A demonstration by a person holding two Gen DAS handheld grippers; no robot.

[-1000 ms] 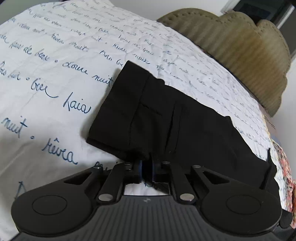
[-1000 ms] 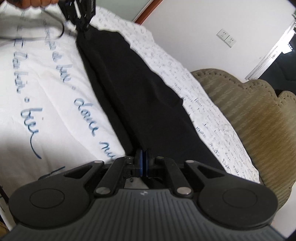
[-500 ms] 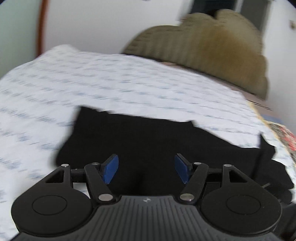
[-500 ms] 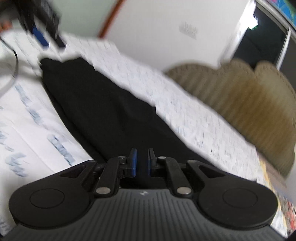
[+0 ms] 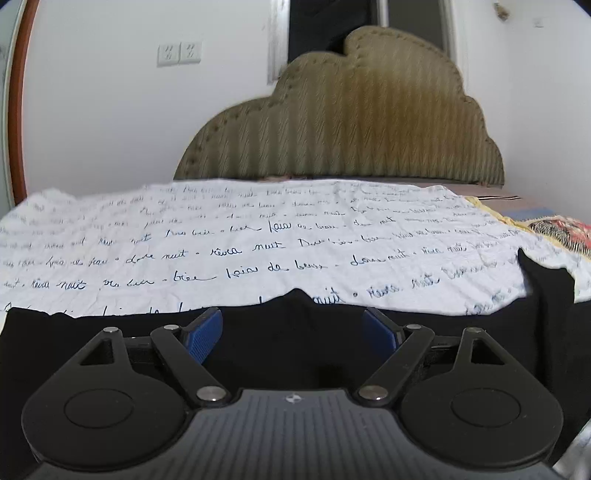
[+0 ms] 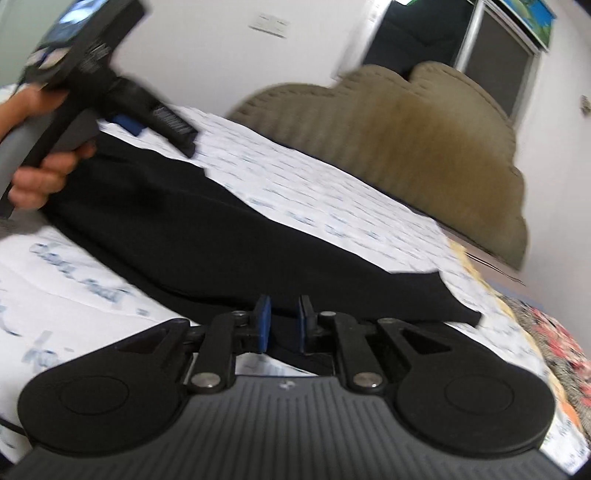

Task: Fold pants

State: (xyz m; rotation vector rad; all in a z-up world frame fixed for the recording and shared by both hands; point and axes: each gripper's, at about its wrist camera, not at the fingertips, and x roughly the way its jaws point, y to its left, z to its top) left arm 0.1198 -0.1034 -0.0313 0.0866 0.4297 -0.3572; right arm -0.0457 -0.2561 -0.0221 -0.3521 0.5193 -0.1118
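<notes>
Black pants (image 6: 207, 236) lie folded lengthwise across the white bedsheet with blue handwriting (image 5: 258, 229). In the left wrist view the pants (image 5: 295, 332) fill the strip just beyond my left gripper (image 5: 293, 332), which is open wide and empty right above them. My right gripper (image 6: 283, 319) is partly open over the near end of the pants, with cloth below its blue pads and nothing pinched. The left gripper (image 6: 122, 110) also shows in the right wrist view, held in a hand above the far end of the pants.
A tan scalloped headboard (image 5: 343, 122) stands against the white wall behind the bed. A floral cloth (image 6: 554, 339) lies at the bed's right edge. A dark doorway (image 6: 413, 26) and a window are behind the headboard.
Both grippers have let go of the pants: the left opened wide, the right opened partway. Both have lifted and tilted up, so the wall and headboard now show.
</notes>
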